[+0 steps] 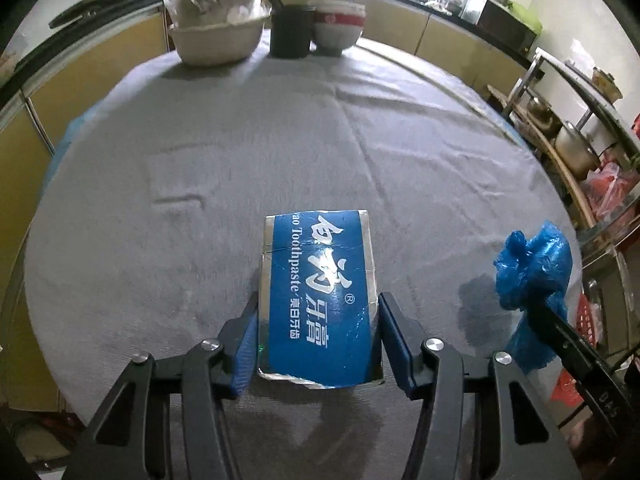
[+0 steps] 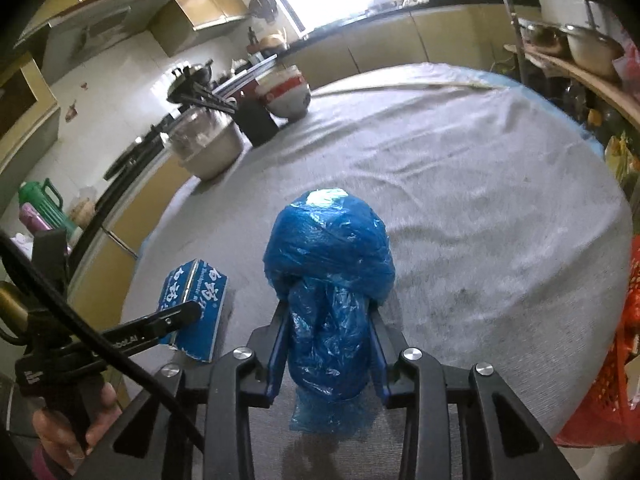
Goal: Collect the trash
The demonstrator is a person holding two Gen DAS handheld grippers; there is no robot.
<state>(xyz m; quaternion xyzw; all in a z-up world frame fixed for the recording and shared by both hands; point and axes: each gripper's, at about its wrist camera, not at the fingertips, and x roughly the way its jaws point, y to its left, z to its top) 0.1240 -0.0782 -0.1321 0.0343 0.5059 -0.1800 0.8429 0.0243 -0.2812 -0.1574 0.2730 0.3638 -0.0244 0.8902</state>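
While hidden leftward, a hand (image 2: 76, 420) shows rightward.

Left gripper (image 1: 318, 344) fingers clamping sides of box; right gripper (image 2: 329, 354) fingers pinching bag.

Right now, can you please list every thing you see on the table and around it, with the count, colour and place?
toothpaste box: one, blue and silver, near table edge, between left tool's fingers
plastic bag: one, blue, crumpled, between right tool's fingers
table: one, round, grey cloth cover
basin: one, whitish, far edge, clear-wrapped bowl on top
cup: one, black, beside basin
bowls: stacked, white with red band, beside cup
basket: one, red, right of table
left tool: one, black, blue pads
right tool: one, black, blue pads
hand: one, holding left tool's handle
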